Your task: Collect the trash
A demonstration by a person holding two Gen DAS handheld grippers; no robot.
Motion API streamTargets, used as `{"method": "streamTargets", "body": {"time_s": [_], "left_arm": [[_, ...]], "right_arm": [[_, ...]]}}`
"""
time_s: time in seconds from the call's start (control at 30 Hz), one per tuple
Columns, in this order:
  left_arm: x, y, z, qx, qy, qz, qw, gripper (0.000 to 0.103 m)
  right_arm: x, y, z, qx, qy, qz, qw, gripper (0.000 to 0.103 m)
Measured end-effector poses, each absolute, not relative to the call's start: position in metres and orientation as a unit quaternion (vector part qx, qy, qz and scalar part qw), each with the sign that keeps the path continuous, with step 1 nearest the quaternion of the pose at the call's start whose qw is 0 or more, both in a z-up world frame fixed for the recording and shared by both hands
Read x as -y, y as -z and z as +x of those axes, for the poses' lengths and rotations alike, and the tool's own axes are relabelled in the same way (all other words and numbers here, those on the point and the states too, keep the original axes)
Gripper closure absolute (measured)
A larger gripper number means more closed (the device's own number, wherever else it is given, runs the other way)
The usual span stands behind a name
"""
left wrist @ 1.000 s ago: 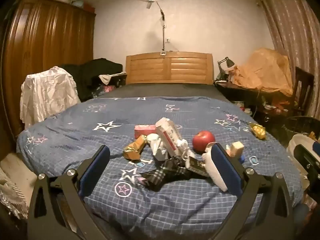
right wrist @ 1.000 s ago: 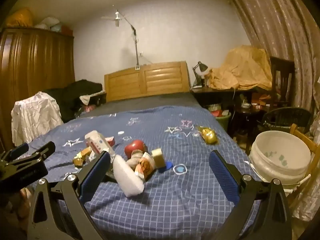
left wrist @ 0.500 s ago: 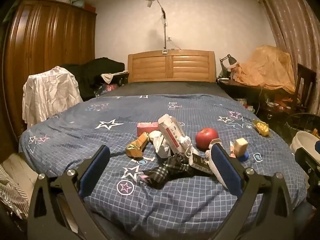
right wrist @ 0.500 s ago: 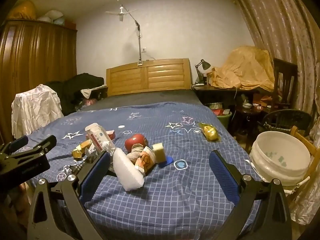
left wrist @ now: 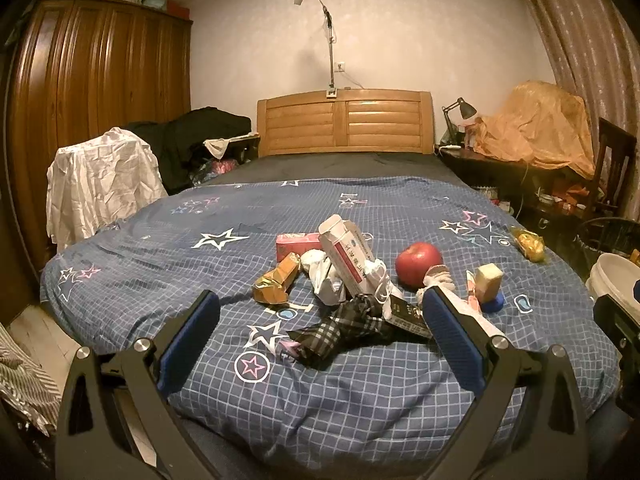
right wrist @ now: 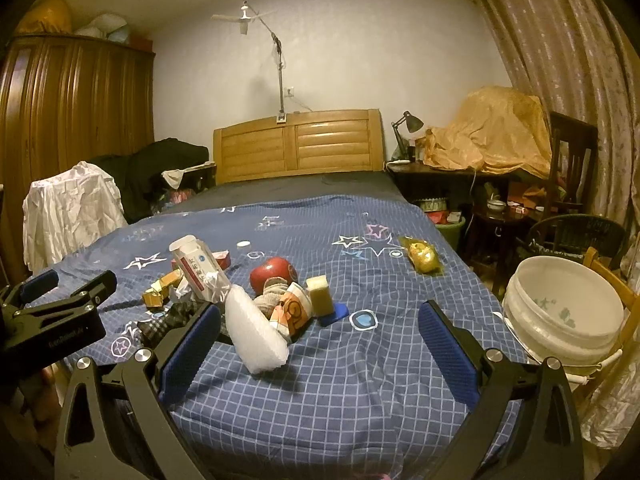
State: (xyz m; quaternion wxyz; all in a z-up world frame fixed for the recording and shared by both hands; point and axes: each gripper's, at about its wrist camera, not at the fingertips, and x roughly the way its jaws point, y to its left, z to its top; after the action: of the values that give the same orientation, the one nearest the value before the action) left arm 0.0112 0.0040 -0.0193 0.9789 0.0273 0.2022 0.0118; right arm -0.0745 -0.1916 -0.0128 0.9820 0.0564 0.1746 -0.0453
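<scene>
A heap of litter lies on the blue starred bedspread point(left wrist: 360, 392): a white and red carton point(left wrist: 347, 254), a pink box point(left wrist: 297, 242), a gold wrapper point(left wrist: 276, 285), crumpled white paper point(left wrist: 325, 280), a plaid cloth point(left wrist: 348, 326) and a red apple point(left wrist: 418, 262). From the right wrist I see a white plastic pouch point(right wrist: 254, 330), a yellow sponge point(right wrist: 320, 295) and a printed wrapper point(right wrist: 294, 312). A gold packet point(right wrist: 423, 255) lies apart at the right. My left gripper point(left wrist: 320, 334) is open and empty, short of the heap. My right gripper point(right wrist: 318, 340) is open and empty too.
A white basin point(right wrist: 562, 306) rests on a wooden chair at the bed's right. A wardrobe point(left wrist: 92, 120) and a cloth-draped chair point(left wrist: 98, 184) stand on the left. A cluttered desk with a lamp point(right wrist: 408, 124) sits at the far right.
Both grippers have risen slightly and tilted; the heap sits a bit lower and further away in both views. Nothing on the bed has moved.
</scene>
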Motion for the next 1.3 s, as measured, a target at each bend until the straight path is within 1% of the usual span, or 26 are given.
{"method": "streamTargets", "body": {"time_s": [1.3], "left_arm": [[-0.004,0.023,0.011,-0.206,-0.011,0.029,0.978,0.005]], "right_arm": [[0.188,0.023,-0.069,-0.189,0.045,0.047,0.98,0.005]]}}
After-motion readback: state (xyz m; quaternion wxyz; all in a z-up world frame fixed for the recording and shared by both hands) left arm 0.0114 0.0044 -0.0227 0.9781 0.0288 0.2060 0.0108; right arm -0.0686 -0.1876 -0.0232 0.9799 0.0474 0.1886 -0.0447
